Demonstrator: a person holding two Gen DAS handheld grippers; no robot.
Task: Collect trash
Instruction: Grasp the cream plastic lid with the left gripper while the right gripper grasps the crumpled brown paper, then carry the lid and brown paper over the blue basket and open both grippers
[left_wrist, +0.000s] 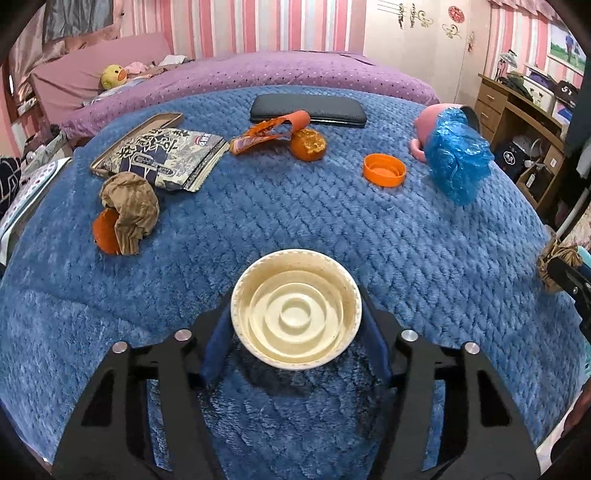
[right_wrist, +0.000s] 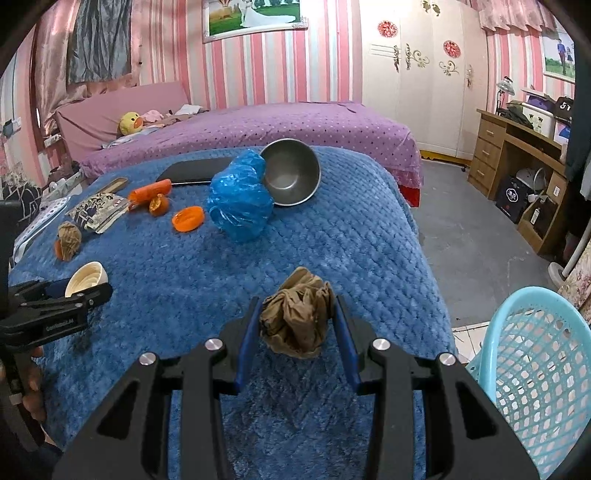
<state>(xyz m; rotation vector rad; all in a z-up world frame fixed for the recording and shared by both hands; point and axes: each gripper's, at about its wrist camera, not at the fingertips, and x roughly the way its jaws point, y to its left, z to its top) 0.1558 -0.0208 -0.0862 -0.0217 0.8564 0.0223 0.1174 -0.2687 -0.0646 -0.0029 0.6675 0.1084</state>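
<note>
One basket (right_wrist: 532, 354) in right view, left misses it

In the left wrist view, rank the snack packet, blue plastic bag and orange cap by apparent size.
1. Snack packet
2. Blue plastic bag, slightly smaller; near enough that this order is unsure
3. Orange cap, clearly smallest

The left gripper (left_wrist: 295, 325) holds a round cream lid (left_wrist: 295, 308) between its two blue fingers (left_wrist: 218, 339). It sits over a fuzzy blue blanket (left_wrist: 295, 214). Orange peels (left_wrist: 308, 144) lie further back.
</note>
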